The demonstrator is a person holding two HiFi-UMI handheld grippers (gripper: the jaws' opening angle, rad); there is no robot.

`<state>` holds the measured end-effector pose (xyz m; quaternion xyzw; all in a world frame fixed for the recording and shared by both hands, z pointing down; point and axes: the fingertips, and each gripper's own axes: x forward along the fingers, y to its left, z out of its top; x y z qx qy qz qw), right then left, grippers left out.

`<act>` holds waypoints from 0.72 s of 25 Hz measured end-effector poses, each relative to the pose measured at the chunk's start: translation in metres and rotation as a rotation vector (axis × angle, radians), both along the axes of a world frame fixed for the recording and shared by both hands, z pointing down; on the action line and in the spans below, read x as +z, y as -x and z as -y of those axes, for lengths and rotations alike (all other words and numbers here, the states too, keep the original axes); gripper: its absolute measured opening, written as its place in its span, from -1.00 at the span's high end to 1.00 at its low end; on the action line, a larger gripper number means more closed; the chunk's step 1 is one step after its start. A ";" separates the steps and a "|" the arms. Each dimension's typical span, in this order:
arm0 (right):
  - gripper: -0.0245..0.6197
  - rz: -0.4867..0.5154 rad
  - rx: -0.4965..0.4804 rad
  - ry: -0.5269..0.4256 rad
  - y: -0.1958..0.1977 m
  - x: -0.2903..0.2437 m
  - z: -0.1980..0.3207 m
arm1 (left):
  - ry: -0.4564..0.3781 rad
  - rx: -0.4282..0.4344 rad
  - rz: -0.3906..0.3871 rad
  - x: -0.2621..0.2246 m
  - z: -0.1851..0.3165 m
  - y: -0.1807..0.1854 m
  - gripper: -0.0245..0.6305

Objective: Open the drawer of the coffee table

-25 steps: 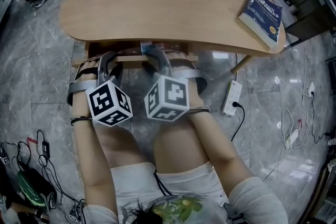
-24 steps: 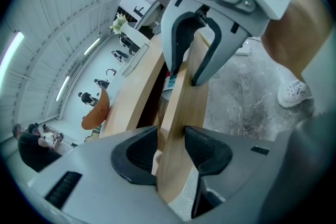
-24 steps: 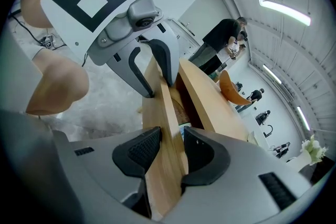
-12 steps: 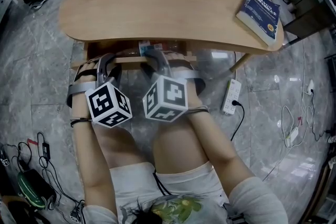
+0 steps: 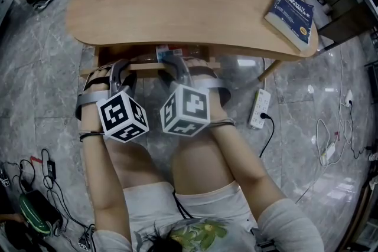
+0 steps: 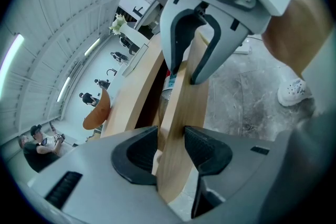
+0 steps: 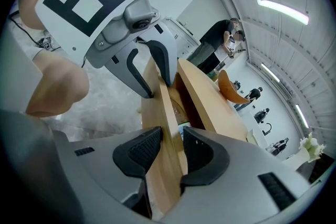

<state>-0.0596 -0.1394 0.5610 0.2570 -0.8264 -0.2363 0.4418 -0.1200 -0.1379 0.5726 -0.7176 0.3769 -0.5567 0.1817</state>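
drawer front (image 6: 181, 107) seemingly part-way out, under the coffee table (image 5: 177, 9) edge ahead of our jaw tips | left gripper (image 6: 169, 139) pinches its rim; right gripper (image 7: 170, 147) beside it has just been closing onto it | risk: we pull unevenly, drawer skews and jams, or pads slip

I'm looking at the coffee table (image 5: 177, 12), its light wooden tabletop curving like a kidney. The drawer (image 5: 147, 66) is sitting just under the near edge, pulled out a little. Its pale wooden front panel (image 6: 181, 113) is standing upright, with some contents showing in the gap behind.
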 end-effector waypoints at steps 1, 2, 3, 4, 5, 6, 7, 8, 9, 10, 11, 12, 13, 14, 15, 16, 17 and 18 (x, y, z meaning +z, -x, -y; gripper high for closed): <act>0.49 -0.004 0.000 -0.002 0.000 0.000 0.000 | 0.000 -0.001 0.001 0.000 0.000 0.000 0.42; 0.49 -0.006 0.000 -0.003 0.000 0.000 0.000 | 0.000 -0.001 0.002 0.000 0.000 0.000 0.42; 0.49 -0.008 0.000 -0.004 0.000 0.000 0.000 | -0.001 -0.001 0.003 0.000 0.000 0.000 0.42; 0.50 -0.008 0.001 -0.005 -0.001 0.000 -0.001 | 0.000 -0.002 0.004 0.000 0.000 0.000 0.42; 0.50 -0.009 0.002 -0.006 -0.001 0.000 -0.001 | 0.001 -0.002 0.007 0.000 0.000 0.000 0.42; 0.50 -0.009 0.003 -0.006 -0.001 -0.001 -0.001 | 0.003 -0.002 0.010 0.000 0.000 0.000 0.43; 0.51 -0.009 0.004 -0.008 -0.001 -0.001 -0.001 | 0.003 -0.002 0.014 0.000 0.000 0.000 0.43; 0.52 -0.010 0.005 -0.010 -0.001 -0.002 -0.001 | 0.003 -0.002 0.019 0.000 0.000 0.000 0.43; 0.53 -0.013 0.006 -0.013 -0.001 -0.002 -0.001 | 0.002 -0.001 0.023 0.000 0.000 0.001 0.43; 0.53 -0.016 0.006 -0.015 -0.001 -0.002 -0.002 | 0.001 0.000 0.026 0.000 0.000 0.001 0.43; 0.54 -0.018 0.005 -0.016 -0.001 -0.002 -0.002 | 0.000 0.001 0.028 0.000 0.000 0.001 0.43; 0.55 -0.019 0.004 -0.017 0.000 -0.002 -0.002 | 0.000 0.003 0.027 0.000 -0.001 0.001 0.43; 0.55 -0.020 0.001 -0.017 0.000 -0.003 -0.003 | 0.000 0.005 0.027 0.000 -0.001 0.001 0.44; 0.55 -0.022 -0.004 -0.016 0.000 -0.003 -0.003 | 0.000 0.008 0.027 0.000 -0.001 0.001 0.44; 0.55 -0.026 -0.014 -0.013 0.000 -0.002 -0.003 | 0.000 0.012 0.029 0.000 -0.001 0.001 0.44; 0.55 -0.034 -0.029 -0.008 0.000 -0.002 -0.003 | 0.002 0.018 0.032 0.000 -0.001 0.001 0.44; 0.55 -0.045 -0.049 -0.004 0.000 0.000 -0.003 | 0.003 0.026 0.036 0.001 -0.001 0.000 0.44; 0.55 -0.060 -0.069 0.001 0.000 0.001 -0.004 | 0.003 0.036 0.042 0.001 -0.001 0.000 0.44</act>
